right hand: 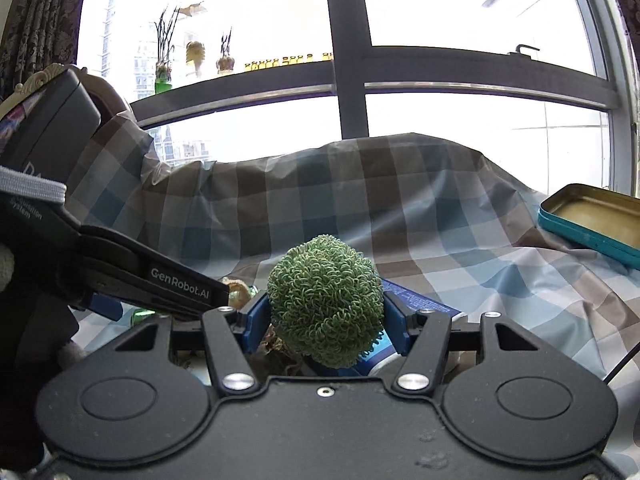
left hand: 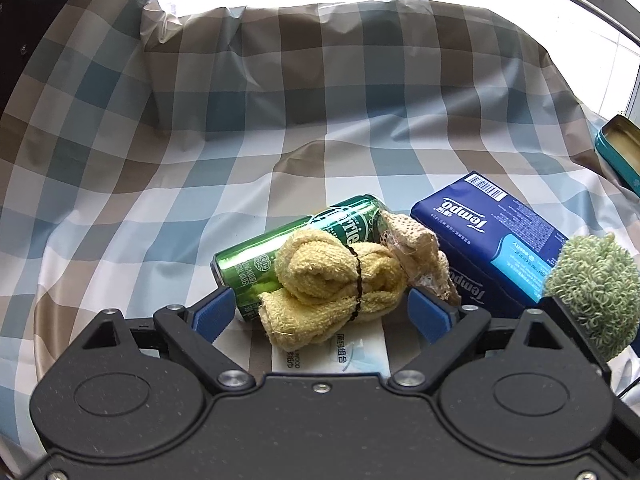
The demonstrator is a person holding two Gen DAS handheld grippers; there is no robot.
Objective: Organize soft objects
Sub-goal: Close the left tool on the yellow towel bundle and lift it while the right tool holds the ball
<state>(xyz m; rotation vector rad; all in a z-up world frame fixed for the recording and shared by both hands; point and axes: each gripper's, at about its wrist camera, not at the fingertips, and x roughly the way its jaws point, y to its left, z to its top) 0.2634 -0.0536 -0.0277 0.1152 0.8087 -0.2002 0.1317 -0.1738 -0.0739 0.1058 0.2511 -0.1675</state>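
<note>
Right claw (right hand: 325,322) pinches the green scrubber ball (right hand: 325,304), hiding things below; left claw (left hand: 320,308) spread around yellow towel (left hand: 340,284)

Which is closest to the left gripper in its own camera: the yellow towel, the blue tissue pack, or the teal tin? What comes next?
1. Yellow towel: right between the left gripper fingers.
2. Blue tissue pack: farther out, to the right.
3. Teal tin: farthest, at the far right edge.
</note>
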